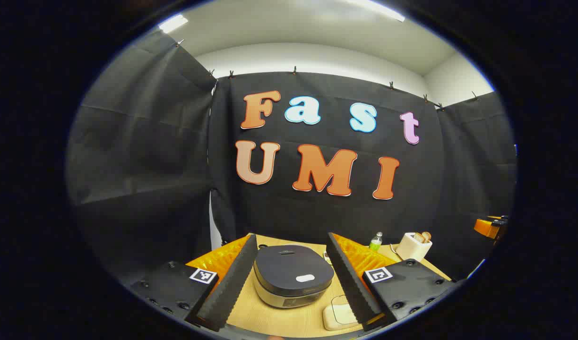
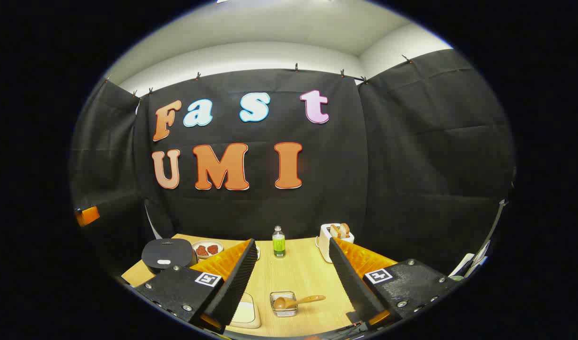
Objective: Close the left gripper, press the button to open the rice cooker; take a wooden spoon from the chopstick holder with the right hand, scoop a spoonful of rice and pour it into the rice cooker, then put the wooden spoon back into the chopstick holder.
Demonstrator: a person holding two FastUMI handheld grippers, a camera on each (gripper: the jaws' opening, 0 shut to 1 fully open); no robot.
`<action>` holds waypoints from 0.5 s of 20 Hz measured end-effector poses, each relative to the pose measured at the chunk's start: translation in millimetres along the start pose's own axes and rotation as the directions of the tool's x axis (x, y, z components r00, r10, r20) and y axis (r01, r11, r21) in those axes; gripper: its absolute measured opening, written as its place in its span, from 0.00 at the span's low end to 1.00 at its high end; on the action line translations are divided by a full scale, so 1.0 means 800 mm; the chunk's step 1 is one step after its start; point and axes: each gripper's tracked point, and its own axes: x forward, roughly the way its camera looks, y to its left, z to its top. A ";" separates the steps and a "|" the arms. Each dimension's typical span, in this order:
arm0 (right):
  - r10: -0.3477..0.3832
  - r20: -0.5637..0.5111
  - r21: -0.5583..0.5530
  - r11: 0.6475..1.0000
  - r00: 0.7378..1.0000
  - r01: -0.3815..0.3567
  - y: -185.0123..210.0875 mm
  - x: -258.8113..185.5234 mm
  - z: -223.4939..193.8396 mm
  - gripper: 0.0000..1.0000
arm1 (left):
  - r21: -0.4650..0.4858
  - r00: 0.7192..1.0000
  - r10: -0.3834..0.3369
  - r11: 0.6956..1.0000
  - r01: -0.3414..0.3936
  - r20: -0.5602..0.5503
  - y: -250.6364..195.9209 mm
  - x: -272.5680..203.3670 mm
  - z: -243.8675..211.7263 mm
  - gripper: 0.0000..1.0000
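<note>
The dark rice cooker stands on the wooden table with its lid down and a white button on top. My left gripper is open, and the cooker lies between and below its two fingers. The cooker also appears at the far left in the right gripper view. My right gripper is open and holds nothing. Below it a wooden spoon rests with its bowl in a small square holder, handle pointing right. A cream dish lies beside the holder, partly behind a finger.
A green bottle and a white toaster with bread stand at the back of the table. A plate of red food sits next to the cooker. The cream dish is right of the cooker's front.
</note>
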 end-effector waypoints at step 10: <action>-0.012 0.009 0.023 1.000 1.000 0.012 -0.039 -0.002 0.002 0.95 | 0.053 0.998 0.034 0.998 -0.036 0.051 -0.017 -0.009 0.027 0.95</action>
